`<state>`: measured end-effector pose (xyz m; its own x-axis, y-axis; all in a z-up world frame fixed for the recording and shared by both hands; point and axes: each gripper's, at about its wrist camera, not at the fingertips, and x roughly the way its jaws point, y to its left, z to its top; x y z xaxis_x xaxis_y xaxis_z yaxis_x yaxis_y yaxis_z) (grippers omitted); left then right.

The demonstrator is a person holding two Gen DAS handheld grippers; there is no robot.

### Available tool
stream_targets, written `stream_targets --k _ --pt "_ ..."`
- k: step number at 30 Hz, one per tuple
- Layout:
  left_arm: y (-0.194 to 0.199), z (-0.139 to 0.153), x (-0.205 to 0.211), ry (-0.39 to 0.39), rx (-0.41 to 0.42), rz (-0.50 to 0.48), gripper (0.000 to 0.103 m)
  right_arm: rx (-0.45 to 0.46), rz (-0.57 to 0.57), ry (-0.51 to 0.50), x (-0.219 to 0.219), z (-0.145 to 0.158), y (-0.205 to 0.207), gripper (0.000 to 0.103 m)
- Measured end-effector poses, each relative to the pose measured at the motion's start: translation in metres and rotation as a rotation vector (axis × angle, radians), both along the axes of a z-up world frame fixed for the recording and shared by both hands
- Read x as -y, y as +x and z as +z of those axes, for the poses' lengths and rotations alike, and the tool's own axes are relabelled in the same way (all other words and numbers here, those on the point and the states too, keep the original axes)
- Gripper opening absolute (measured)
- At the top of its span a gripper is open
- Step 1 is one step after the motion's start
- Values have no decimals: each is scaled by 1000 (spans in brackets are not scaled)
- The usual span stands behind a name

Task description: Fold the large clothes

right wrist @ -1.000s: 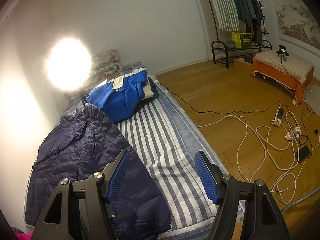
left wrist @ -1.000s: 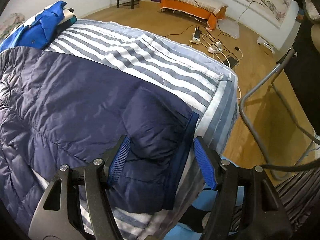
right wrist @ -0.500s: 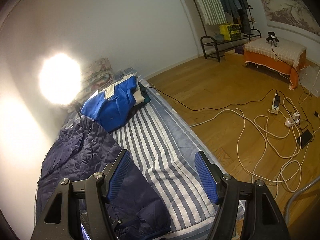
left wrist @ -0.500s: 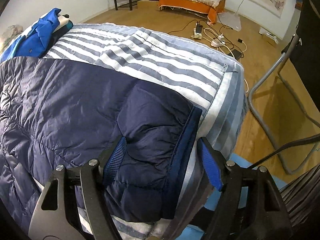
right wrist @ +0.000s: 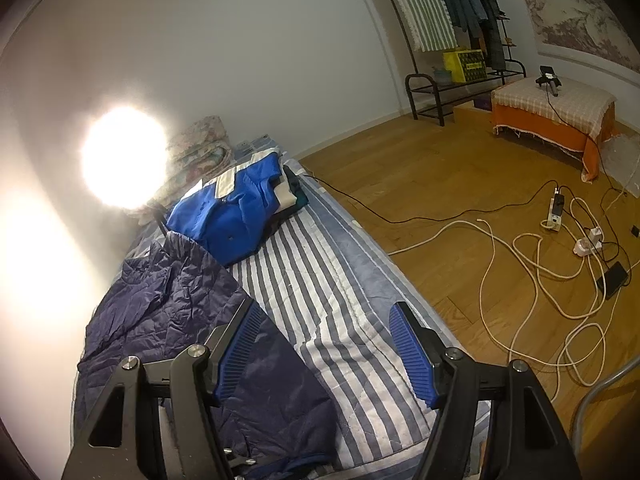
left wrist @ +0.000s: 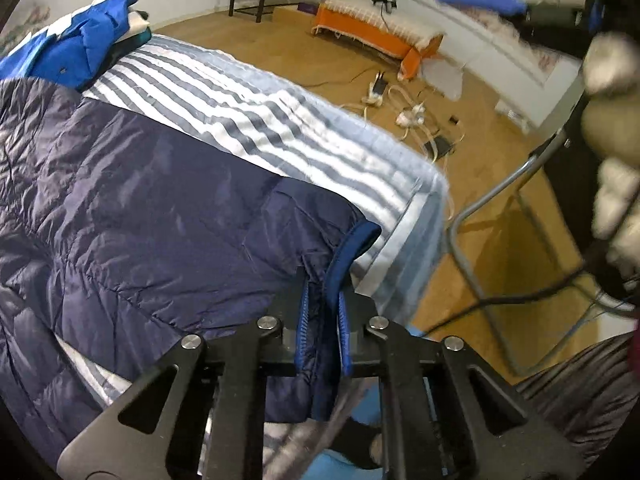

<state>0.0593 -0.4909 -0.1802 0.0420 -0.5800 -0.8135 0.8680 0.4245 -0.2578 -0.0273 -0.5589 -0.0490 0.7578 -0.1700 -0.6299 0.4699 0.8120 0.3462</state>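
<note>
Since a second ago, the left gripper (left wrist: 323, 322) has had its jaws closing, and the sleeve cuff (left wrist: 352, 250) of the navy jacket (left wrist: 132, 200) is now pinched between the blue pads, where earlier the cuff lay loose between wide-spread fingers. The rest of the jacket is spread flat across the striped mattress (left wrist: 280, 120), reaching away up and left from the clamped cuff. The right gripper (right wrist: 328, 344) is held with its jaws wide apart and nothing between them, above the near corner of the mattress, with the jacket's hem below its left finger.

The mattress edge runs just right of the held cuff, and bare wooden floor (right wrist: 440, 184) lies beyond it. A broad strip of striped cover is left uncovered between the jacket and that edge. A grey metal tube frame (left wrist: 480, 208) stands close by the corner.

One navy jacket is counted, one folded blue garment (right wrist: 228, 216) on a small pile at the far end, and two grippers.
</note>
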Motion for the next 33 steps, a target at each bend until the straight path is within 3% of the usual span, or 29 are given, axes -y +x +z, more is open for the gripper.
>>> stream_targets --k 8,15,24,33 --pt "34 27 -30 -55 -26 103 4 -3 3 9 -5 2 7 70" --pt "80 71 -83 -109 21 218 3 0 18 29 -23 4 25 70" --pt "160 120 -191 -146 119 422 3 -18 118 28 -77 5 85 65" --pt "247 119 -306 -141 169 617 3 -90 258 36 -141 -20 166 49"
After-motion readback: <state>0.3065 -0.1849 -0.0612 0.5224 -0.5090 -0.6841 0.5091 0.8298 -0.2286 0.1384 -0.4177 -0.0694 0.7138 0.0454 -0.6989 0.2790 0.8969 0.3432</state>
